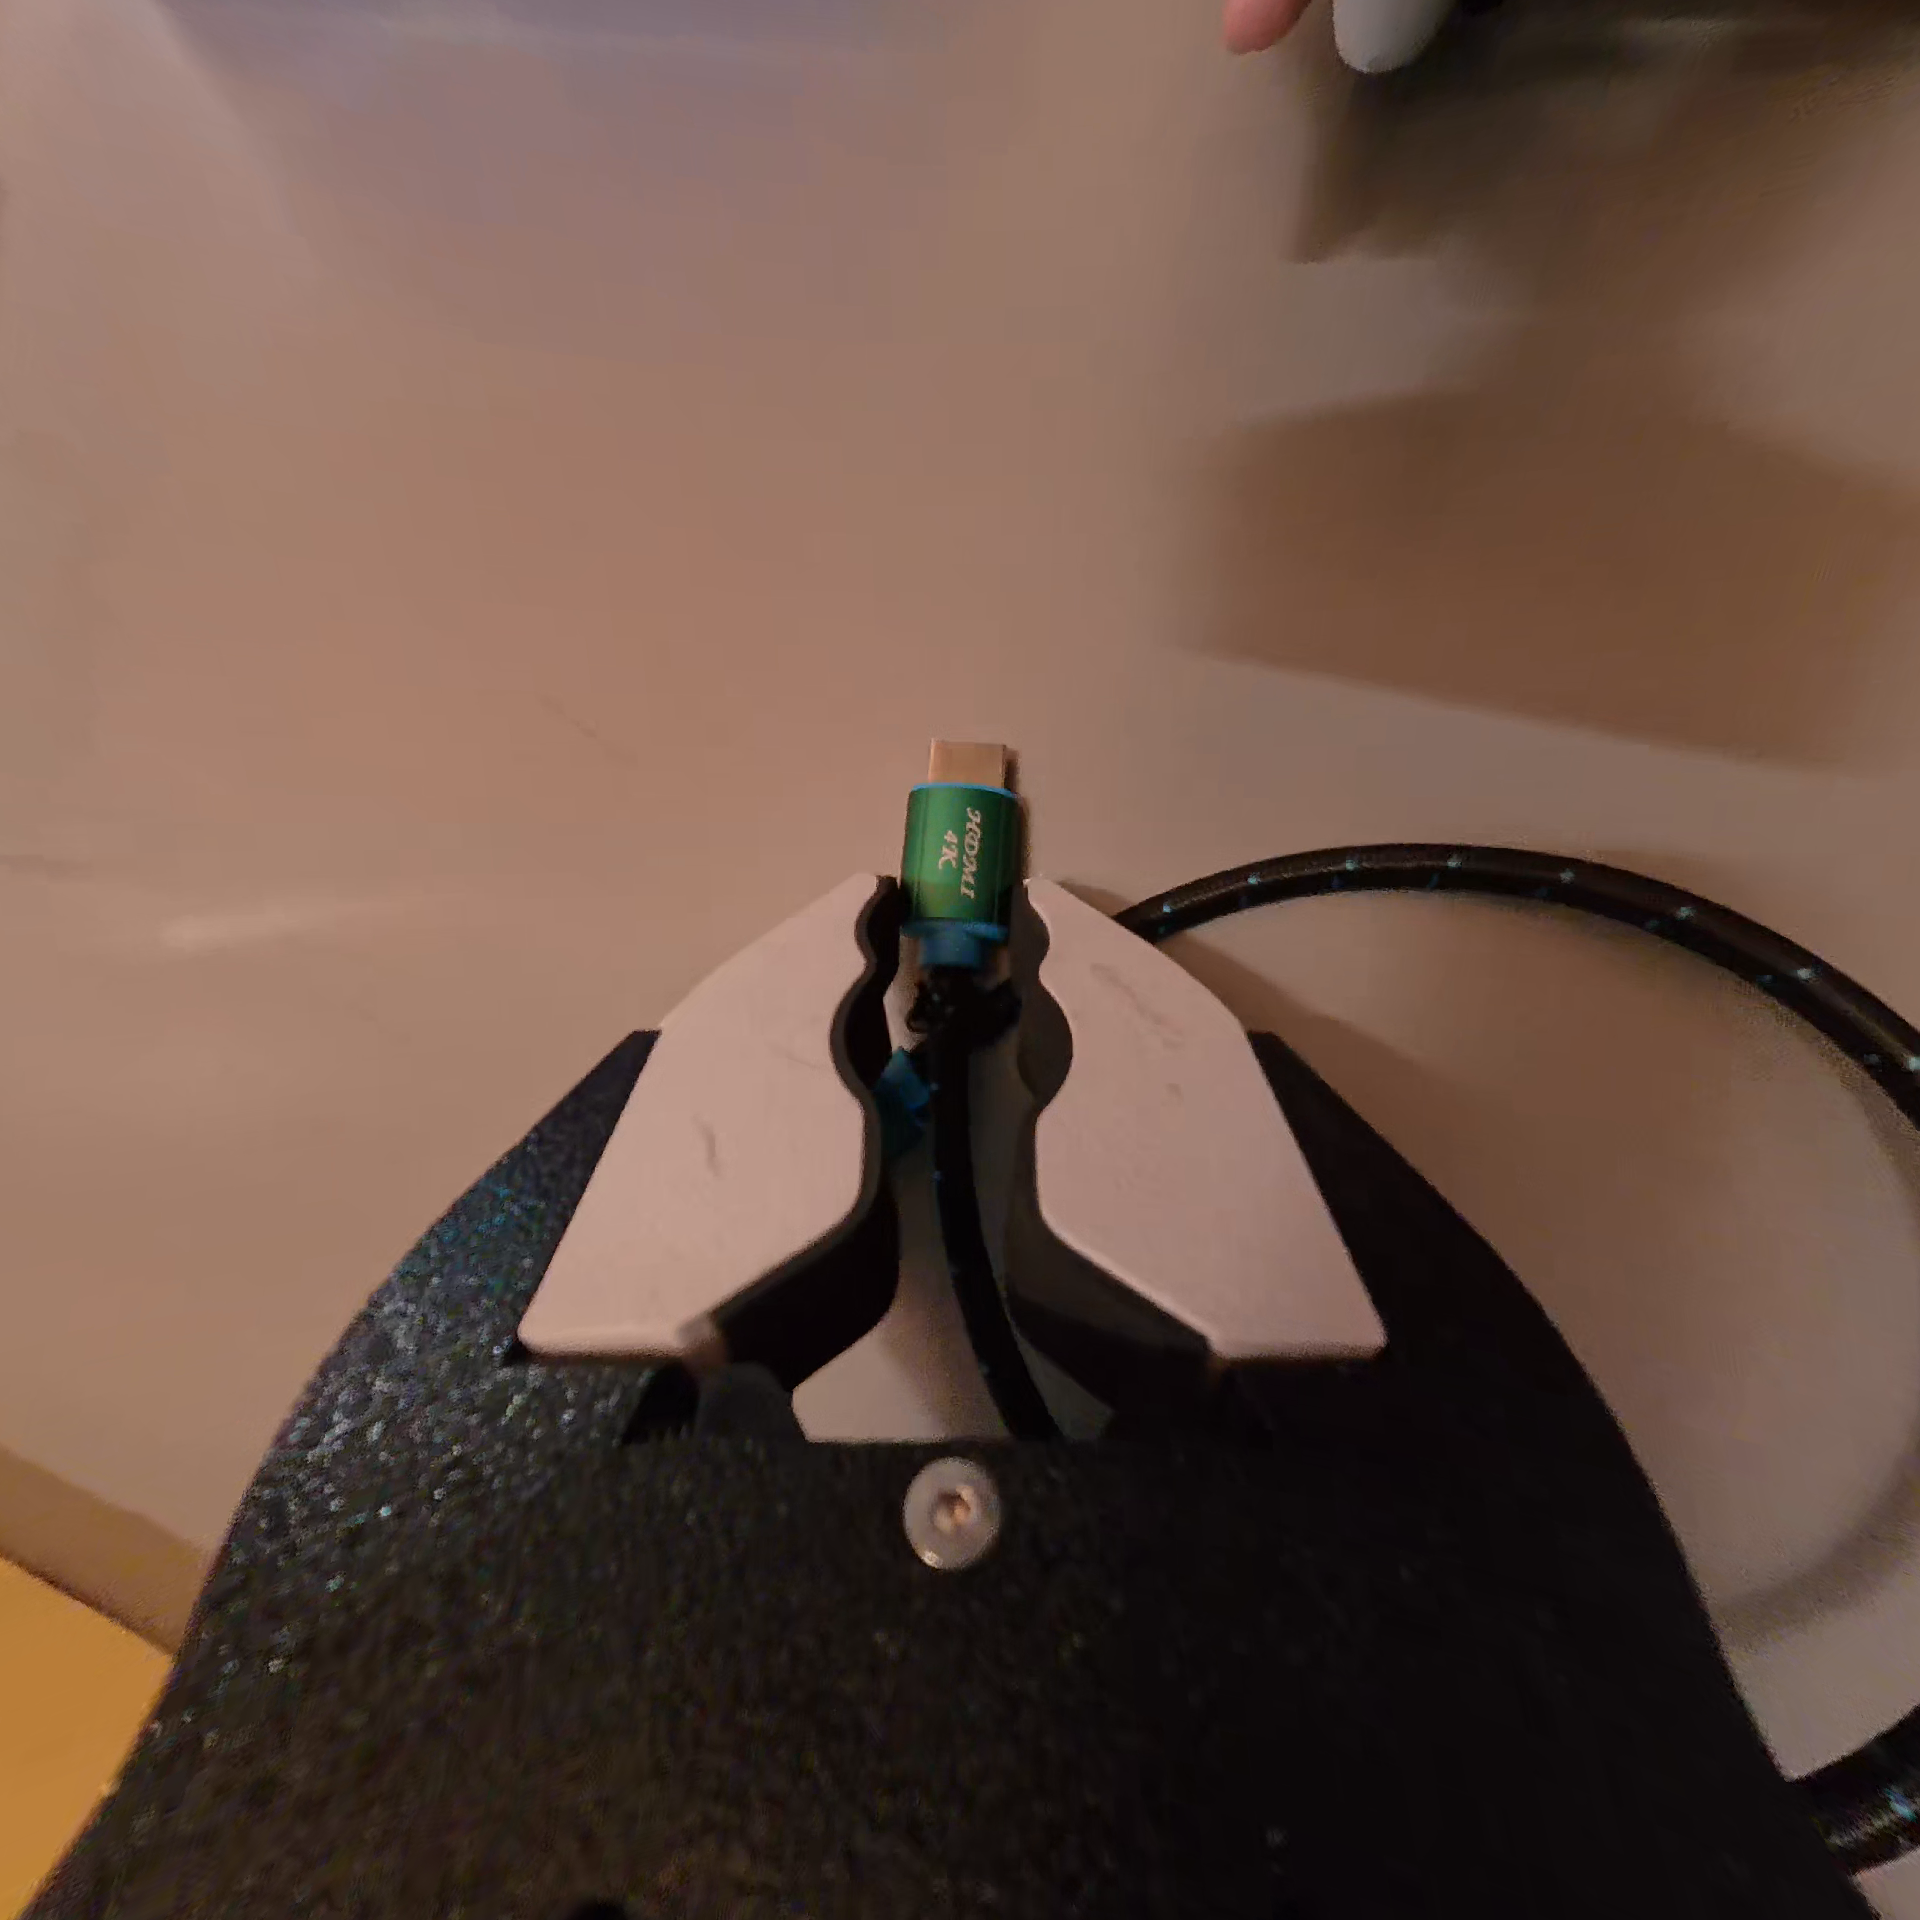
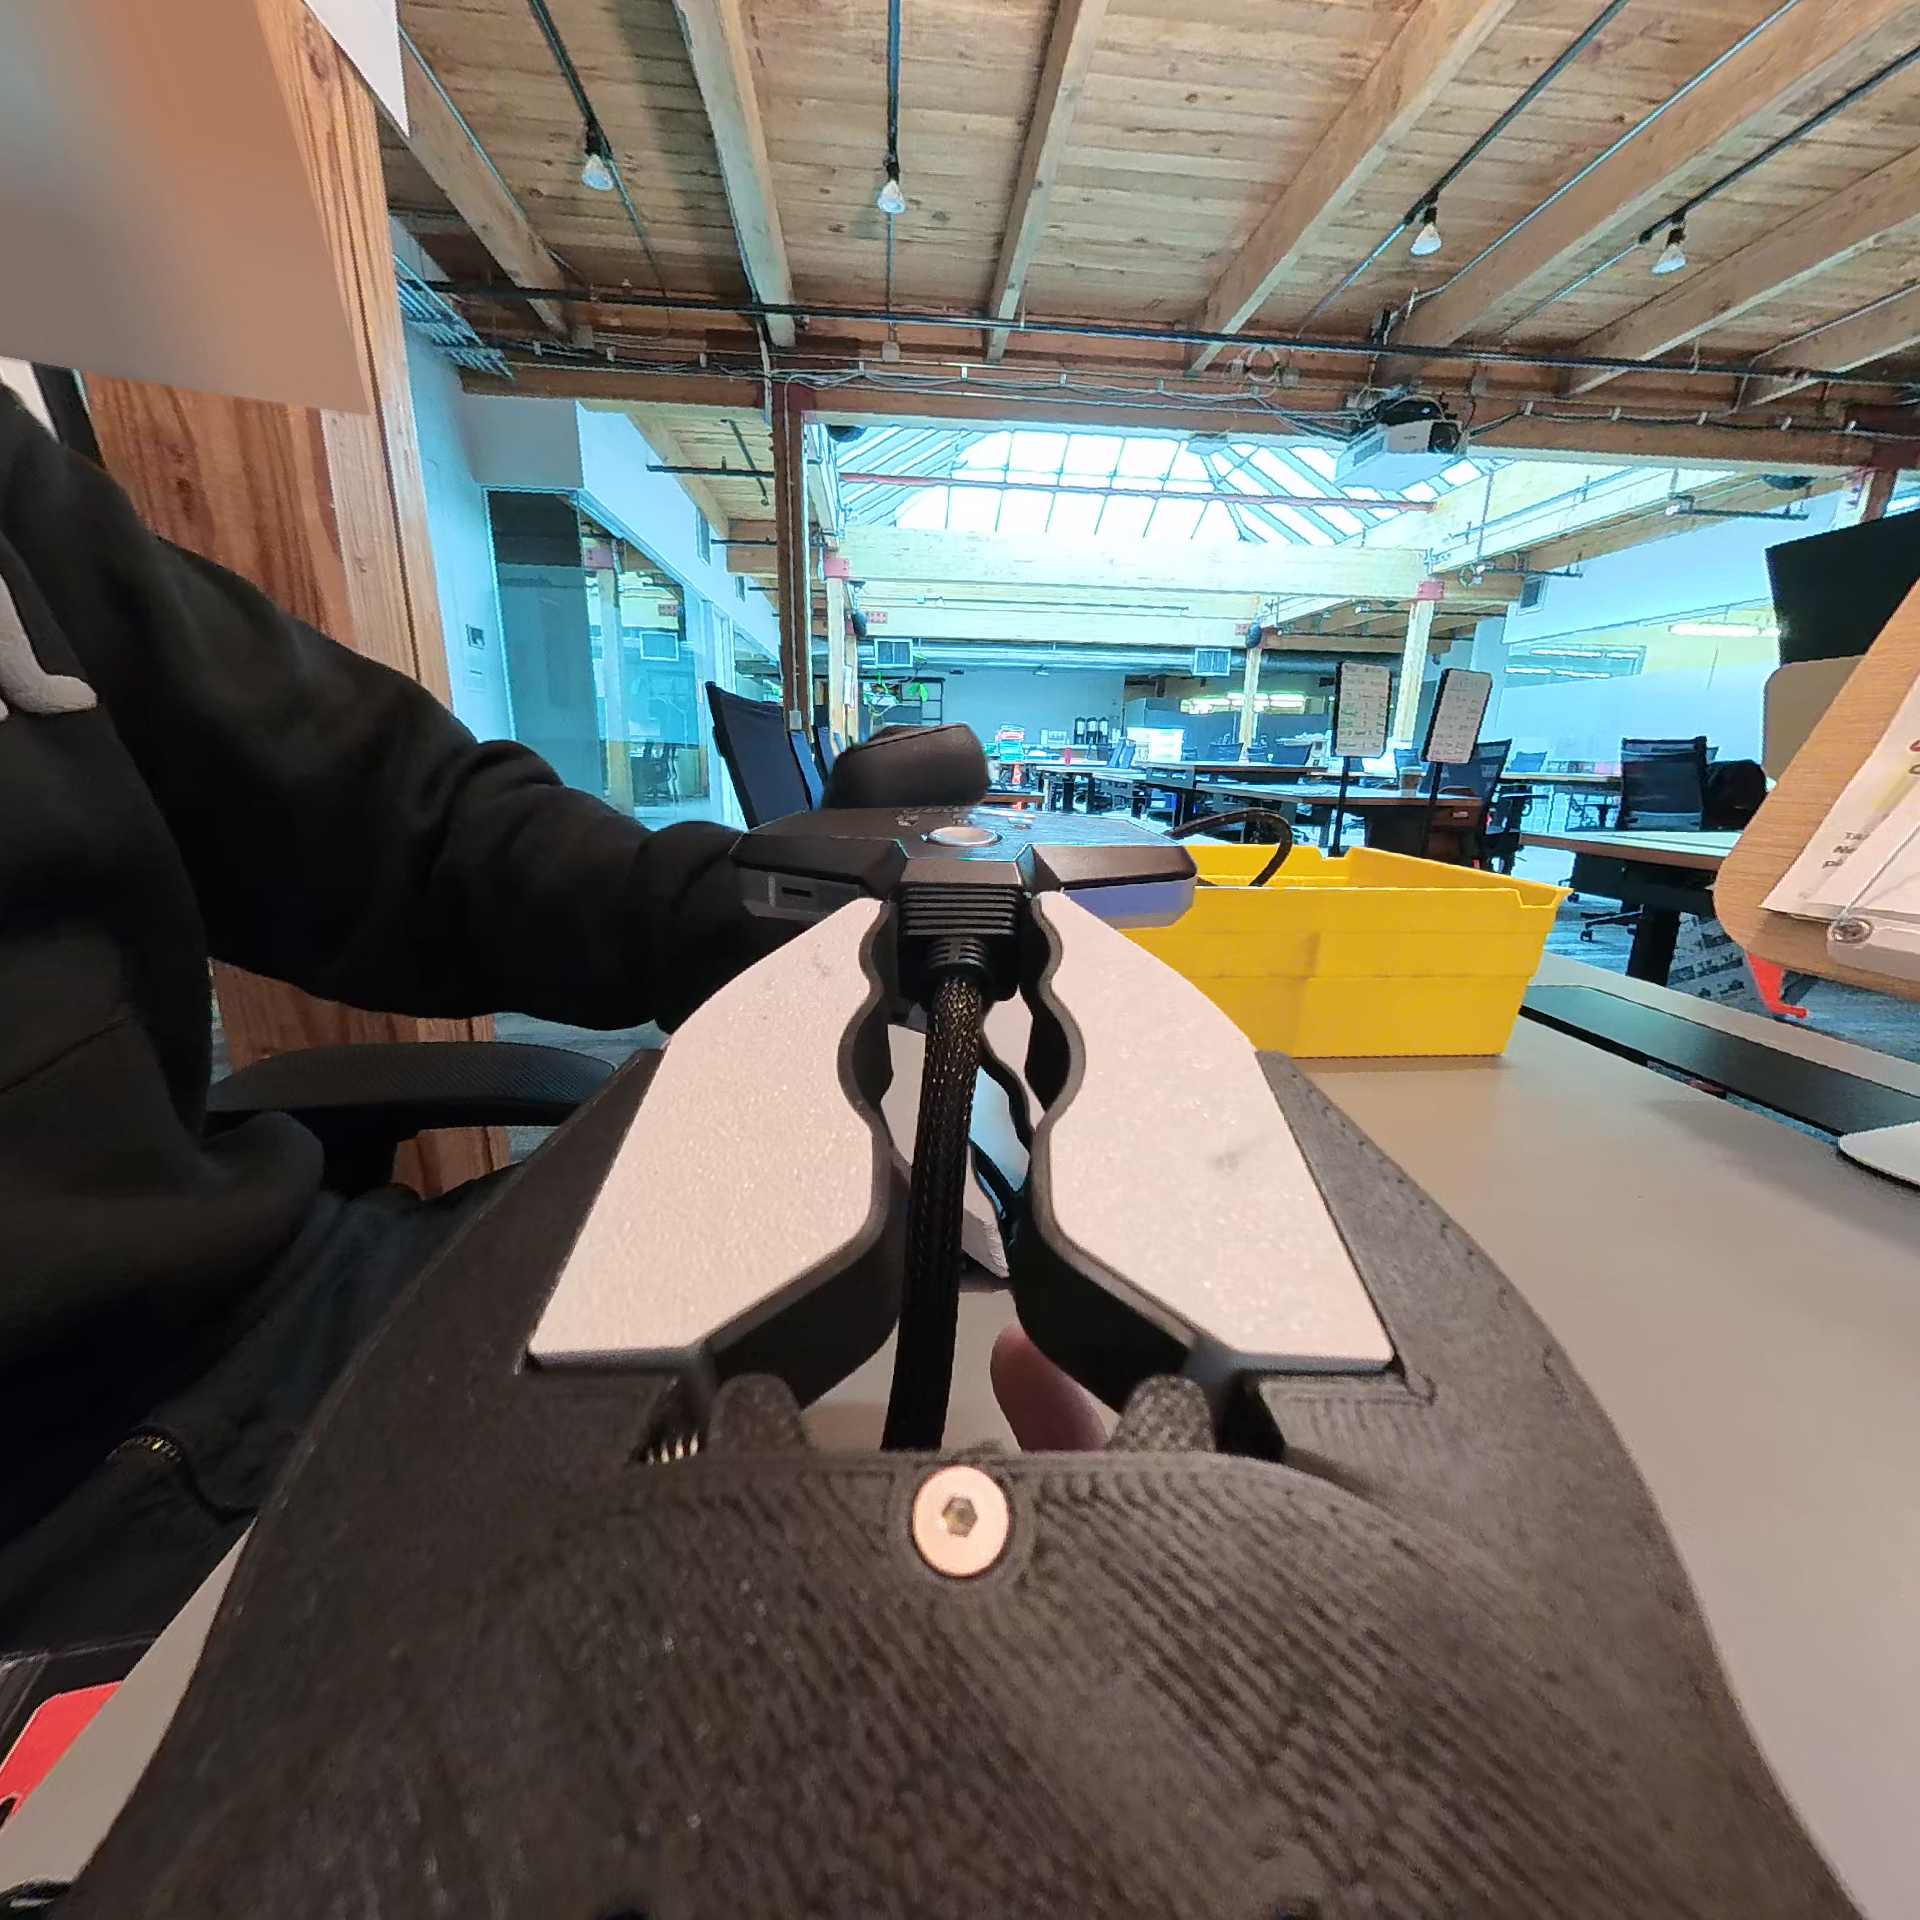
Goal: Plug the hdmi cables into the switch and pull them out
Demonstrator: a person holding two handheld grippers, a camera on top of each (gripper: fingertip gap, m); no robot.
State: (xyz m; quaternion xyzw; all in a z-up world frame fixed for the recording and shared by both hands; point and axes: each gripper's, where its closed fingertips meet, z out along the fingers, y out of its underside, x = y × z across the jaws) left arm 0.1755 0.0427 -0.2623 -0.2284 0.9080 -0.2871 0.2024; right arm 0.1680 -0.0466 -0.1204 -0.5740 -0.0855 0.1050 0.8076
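Observation:
In the left wrist view my left gripper [image 1: 958,883] is shut on a green HDMI plug [image 1: 961,857]. Its metal tip [image 1: 971,764] sticks out past the fingertips over the bare table, free of any port. Its black braided cable [image 1: 1558,868] loops off to the right. In the right wrist view my right gripper [image 2: 961,914] is shut on a black HDMI plug [image 2: 961,909] that sits in the near side of the black HDMI switch [image 2: 961,847]. The switch is held up off the table. The black braided cable [image 2: 940,1143] runs back between the fingers.
A yellow bin [image 2: 1351,935] stands on the grey table [image 2: 1662,1299] behind the switch, with a cable in it. A person in a black sleeve [image 2: 364,790] sits at the left. A tilted board with papers [image 2: 1839,831] is at the right. A fingertip [image 1: 1262,21] shows at the top of the left wrist view.

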